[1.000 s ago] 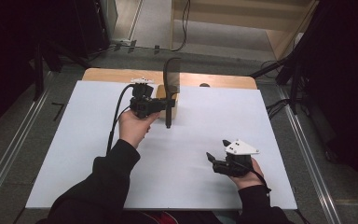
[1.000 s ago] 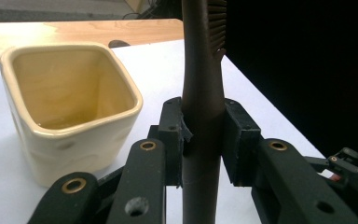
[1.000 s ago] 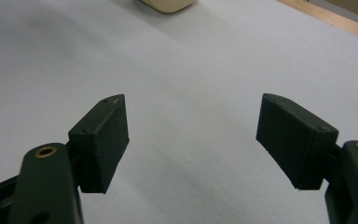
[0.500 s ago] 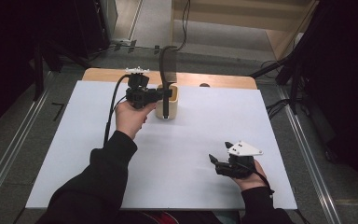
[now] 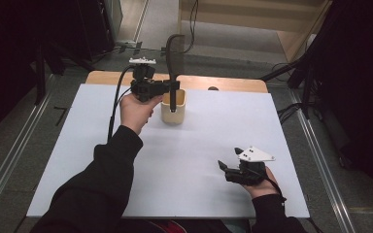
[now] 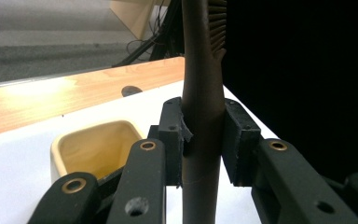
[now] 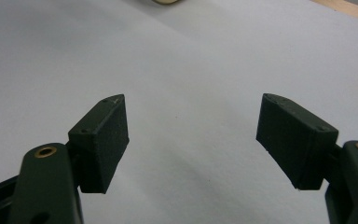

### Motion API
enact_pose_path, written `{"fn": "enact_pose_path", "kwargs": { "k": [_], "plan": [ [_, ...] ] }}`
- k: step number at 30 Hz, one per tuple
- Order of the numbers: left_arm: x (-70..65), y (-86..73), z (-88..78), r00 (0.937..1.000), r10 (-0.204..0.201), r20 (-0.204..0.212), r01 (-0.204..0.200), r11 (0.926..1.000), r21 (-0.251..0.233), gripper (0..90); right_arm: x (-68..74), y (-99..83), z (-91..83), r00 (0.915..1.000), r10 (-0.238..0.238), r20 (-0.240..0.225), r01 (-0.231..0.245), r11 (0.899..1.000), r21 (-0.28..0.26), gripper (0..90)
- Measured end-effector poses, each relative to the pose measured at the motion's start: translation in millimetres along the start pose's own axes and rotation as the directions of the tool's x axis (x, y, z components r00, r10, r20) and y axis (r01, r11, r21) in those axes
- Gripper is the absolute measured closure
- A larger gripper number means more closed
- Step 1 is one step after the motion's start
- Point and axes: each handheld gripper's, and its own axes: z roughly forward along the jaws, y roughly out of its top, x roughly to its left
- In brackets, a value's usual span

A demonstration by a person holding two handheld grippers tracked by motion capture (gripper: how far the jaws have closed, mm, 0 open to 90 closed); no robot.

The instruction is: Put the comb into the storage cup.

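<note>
We see the left gripper (image 5: 174, 87) clamped on the handle of a dark brush (image 6: 202, 93), held upright, its lower end inside the cream cup (image 5: 174, 107) at the far middle of the white table (image 5: 77, 145). We see the right gripper (image 7: 191, 135) near the front right edge, jaws spread wide, nothing between them.

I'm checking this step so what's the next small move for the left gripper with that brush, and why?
Probably lower it straight down. The left gripper is shut on the brush, held upright with its handle end at the mouth of the beige cup, so easing down should seat it before letting go.
</note>
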Motion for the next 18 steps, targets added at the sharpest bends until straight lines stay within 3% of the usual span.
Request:
{"fn": "enact_pose_path", "kwargs": {
  "k": [7, 14, 18],
  "plan": [
    [3.1, 7.3, 5.0, 0.9999, 0.011, -0.003, -0.011, 0.9999, -0.011, 72.5, -0.4, 0.0, -0.4, 1.0, 0.0, -0.006, 0.0, 1.0, 0.003, 23.3],
    [9.2, 11.0, 6.0, 1.0, -0.007, -0.006, 0.006, 0.9993, -0.036, 72.5, 0.0, 0.7, -0.8, 1.0, 0.001, -0.006, -0.001, 1.0, -0.004, 23.3],
    [12.1, 12.6, 8.7, 0.9998, 0.014, -0.013, -0.015, 0.9985, -0.052, 72.4, 0.1, 1.0, -1.0, 1.0, -0.003, -0.003, 0.003, 1.0, -0.004, 23.3]
  ]
}}
